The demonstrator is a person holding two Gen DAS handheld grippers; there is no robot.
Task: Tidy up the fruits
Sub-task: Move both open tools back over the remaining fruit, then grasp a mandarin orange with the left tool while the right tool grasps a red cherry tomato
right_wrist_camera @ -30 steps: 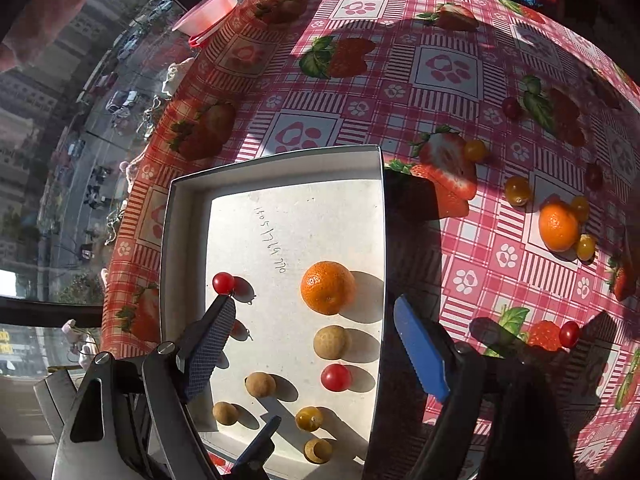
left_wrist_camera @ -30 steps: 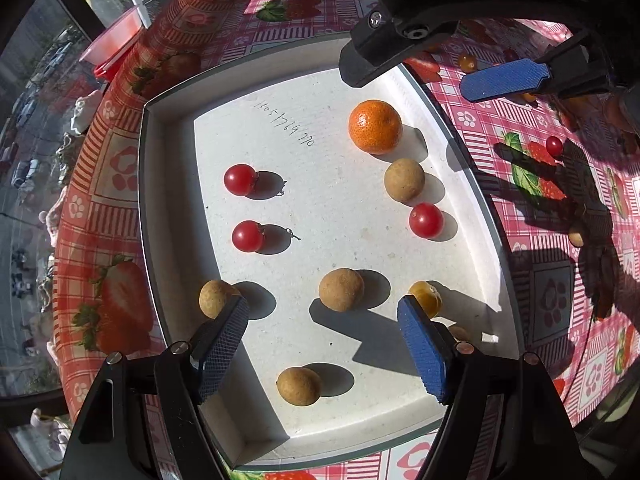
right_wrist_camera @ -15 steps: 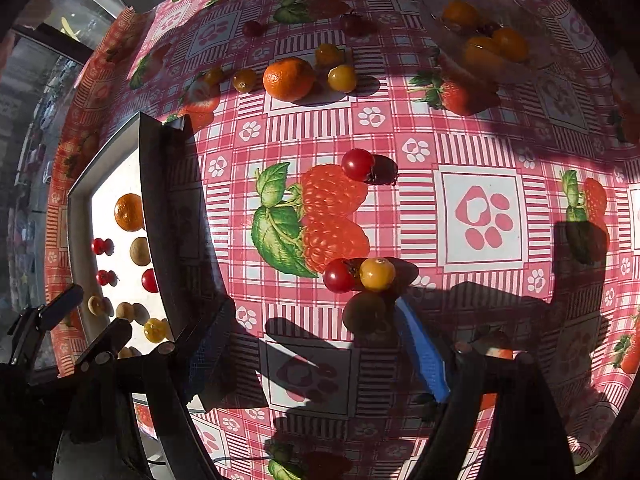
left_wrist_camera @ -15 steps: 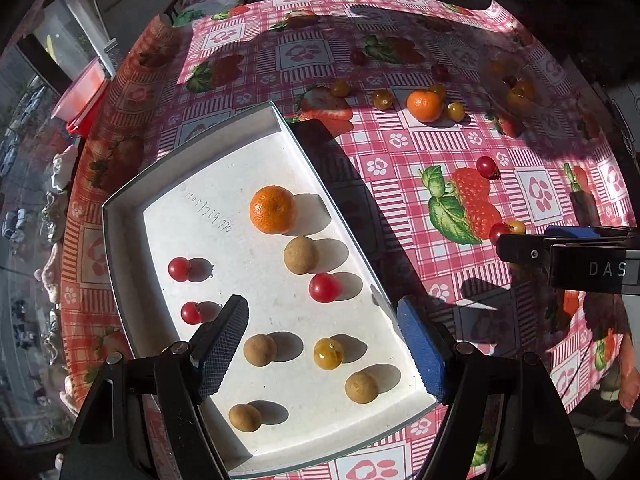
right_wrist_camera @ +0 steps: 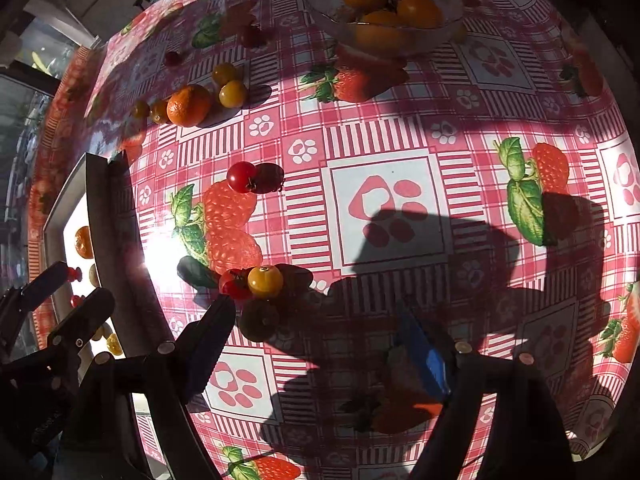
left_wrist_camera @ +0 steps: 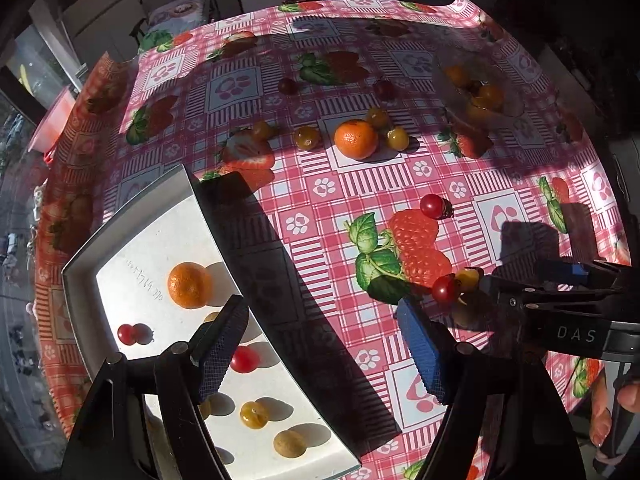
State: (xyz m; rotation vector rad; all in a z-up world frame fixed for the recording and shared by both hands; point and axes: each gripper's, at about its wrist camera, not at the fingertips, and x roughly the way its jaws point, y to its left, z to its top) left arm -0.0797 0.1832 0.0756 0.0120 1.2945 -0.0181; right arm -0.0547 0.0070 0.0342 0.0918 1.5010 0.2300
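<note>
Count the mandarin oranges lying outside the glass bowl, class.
2. One mandarin lies in the white tray; the other mandarin sits on the tablecloth among small yellow fruits. The glass bowl holds orange fruit, possibly more mandarins.

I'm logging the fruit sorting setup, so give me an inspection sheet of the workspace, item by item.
Surface: table under a pink checked tablecloth with strawberry and paw prints, half in hard shadow.
Job's things: white tray holding an orange, cherry tomatoes and small tan fruits; loose on the cloth, a second orange, a red tomato, and a red and yellow tomato pair.
Clutter: glass bowl of orange fruit at the far side.
Grippers: left gripper open, empty, over the tray's edge; right gripper open, empty, just short of the tomato pair.
Cables: nothing seen.
Surroundings: a window to the left; the rest is dark.
</note>
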